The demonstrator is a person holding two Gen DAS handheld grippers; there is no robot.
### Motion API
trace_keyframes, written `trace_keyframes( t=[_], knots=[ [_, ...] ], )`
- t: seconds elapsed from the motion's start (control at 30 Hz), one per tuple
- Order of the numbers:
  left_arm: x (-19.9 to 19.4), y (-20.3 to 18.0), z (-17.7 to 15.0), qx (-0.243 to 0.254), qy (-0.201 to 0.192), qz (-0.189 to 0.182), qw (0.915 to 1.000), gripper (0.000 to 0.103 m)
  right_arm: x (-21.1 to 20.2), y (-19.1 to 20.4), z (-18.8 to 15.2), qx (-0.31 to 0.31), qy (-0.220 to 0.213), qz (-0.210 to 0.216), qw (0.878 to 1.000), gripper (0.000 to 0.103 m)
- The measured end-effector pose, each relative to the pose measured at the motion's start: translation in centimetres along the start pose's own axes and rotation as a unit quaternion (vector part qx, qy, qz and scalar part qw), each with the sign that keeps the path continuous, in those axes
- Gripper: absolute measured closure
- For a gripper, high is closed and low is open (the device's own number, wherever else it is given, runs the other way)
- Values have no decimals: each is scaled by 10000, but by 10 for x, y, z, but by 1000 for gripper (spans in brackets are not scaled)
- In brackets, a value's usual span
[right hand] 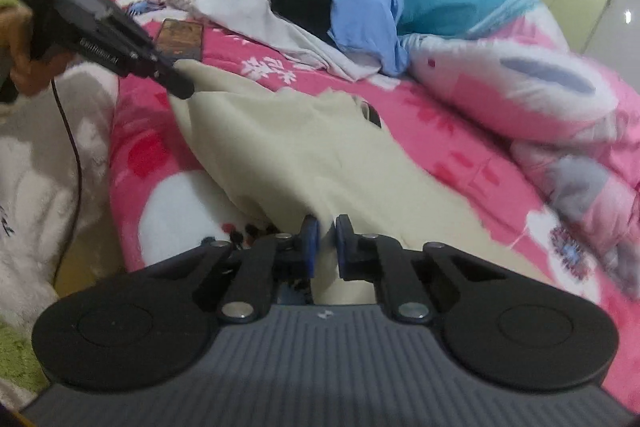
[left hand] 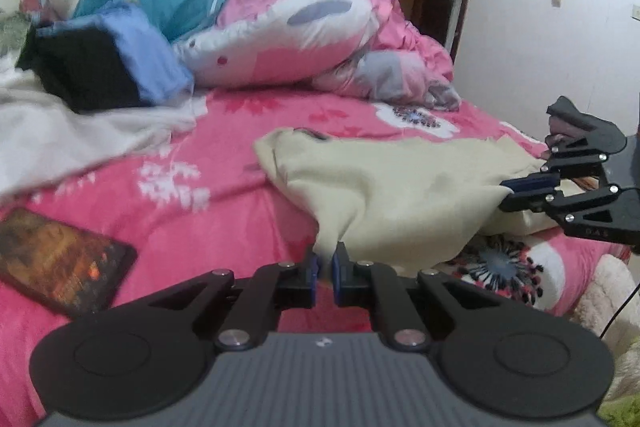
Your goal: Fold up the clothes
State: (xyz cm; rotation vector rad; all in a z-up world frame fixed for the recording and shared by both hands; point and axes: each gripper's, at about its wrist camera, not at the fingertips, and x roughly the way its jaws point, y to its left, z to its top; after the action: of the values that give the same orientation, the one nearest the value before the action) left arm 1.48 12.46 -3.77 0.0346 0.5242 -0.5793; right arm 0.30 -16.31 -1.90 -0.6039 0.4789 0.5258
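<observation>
A cream garment (left hand: 400, 187) (right hand: 300, 155) lies spread on the pink flowered bed (left hand: 224, 219), partly lifted at its near edge. My left gripper (left hand: 326, 261) is shut on one corner of it, and the cloth rises in a peak from between the blue pads. From the right wrist view that same gripper (right hand: 186, 89) pinches the garment's far left corner. My right gripper (right hand: 324, 233) is shut on another corner, with cream cloth between its pads. In the left wrist view the right gripper (left hand: 506, 193) clamps the garment's right edge.
A dark phone (left hand: 60, 259) (right hand: 180, 39) lies on the bed to the left. Behind it sits a pile of white, black (left hand: 84, 67) and blue clothes (right hand: 360, 15). A bunched pink quilt (left hand: 304, 27) (right hand: 520, 87) fills the back. A fluffy white rug (right hand: 28, 167) lies beside the bed.
</observation>
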Motion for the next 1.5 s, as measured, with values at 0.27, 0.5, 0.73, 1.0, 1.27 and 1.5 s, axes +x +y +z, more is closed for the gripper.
trace_keyframes(
  t=[0.27,0.5,0.73,1.0,1.27,1.5],
  knots=[
    [21,12,-31,45,668,20,9978,84,1,28,-37,-125,549,511,9971,97],
    [-20,50,-15,-1451,257,152,9890,58,-31,-7,-18,901,-116,804,9926,94],
    [2,21,25,-1339,-339,-233,9901,48,23,-43,34,1395,-448,710,9867,94],
    [77,37,53,-1499,311,45,9882,34,38,-85,40,2201,-525,192,9739,53],
    [150,63,72,-1600,1031,-260,9814,38,-34,-173,-85,3407,102,-1453,9288,49],
    [157,51,72,-1215,985,-333,9871,50,-39,-238,-172,4573,184,-1509,8763,49]
  ],
)
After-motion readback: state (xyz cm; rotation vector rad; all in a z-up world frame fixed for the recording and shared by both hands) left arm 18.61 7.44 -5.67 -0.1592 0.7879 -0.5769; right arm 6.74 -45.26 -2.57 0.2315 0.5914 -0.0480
